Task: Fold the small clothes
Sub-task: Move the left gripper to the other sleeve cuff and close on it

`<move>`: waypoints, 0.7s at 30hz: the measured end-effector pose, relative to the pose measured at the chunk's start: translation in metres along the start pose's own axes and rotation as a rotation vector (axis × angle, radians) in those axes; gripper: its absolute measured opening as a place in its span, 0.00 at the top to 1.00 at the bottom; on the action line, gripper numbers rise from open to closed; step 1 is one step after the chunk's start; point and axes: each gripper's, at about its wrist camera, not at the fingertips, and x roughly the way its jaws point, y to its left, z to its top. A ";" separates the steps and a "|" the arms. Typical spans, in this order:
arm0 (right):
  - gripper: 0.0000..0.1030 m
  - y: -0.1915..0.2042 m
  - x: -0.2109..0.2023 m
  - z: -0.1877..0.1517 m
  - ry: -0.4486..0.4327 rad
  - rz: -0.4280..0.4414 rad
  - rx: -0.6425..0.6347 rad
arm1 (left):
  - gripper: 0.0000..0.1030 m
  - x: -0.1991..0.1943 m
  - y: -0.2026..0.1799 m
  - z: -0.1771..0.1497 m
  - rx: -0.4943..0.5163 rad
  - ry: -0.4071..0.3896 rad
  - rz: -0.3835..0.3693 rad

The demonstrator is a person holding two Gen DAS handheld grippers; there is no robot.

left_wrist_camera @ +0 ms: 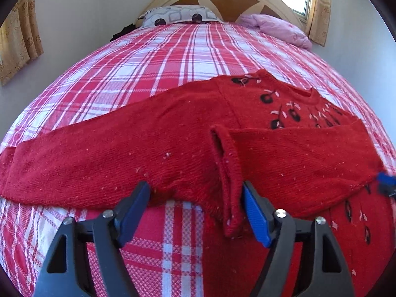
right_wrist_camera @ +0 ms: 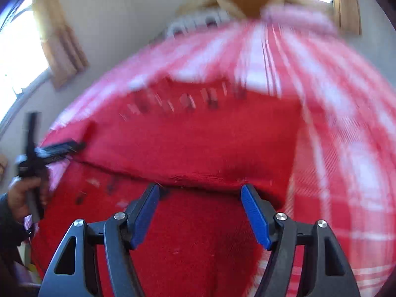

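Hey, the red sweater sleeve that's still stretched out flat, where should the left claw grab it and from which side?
Grip the long sleeve of the red sweater at its cuff end, at the left edge of the left wrist view. It lies flat on the plaid bedspread, so come in low from that end, open left claw straddling the cuff. Judgement only.
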 end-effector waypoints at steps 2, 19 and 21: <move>0.33 0.002 -0.001 -0.004 -0.023 -0.010 -0.012 | 0.25 -0.008 0.006 -0.004 -0.002 -0.008 -0.011; 0.33 0.103 -0.046 -0.042 -0.082 -0.024 -0.263 | 0.23 -0.070 0.234 -0.036 -0.367 -0.077 0.328; 0.33 0.114 -0.043 -0.047 -0.082 -0.035 -0.301 | 0.23 -0.073 0.259 -0.040 -0.443 -0.082 0.336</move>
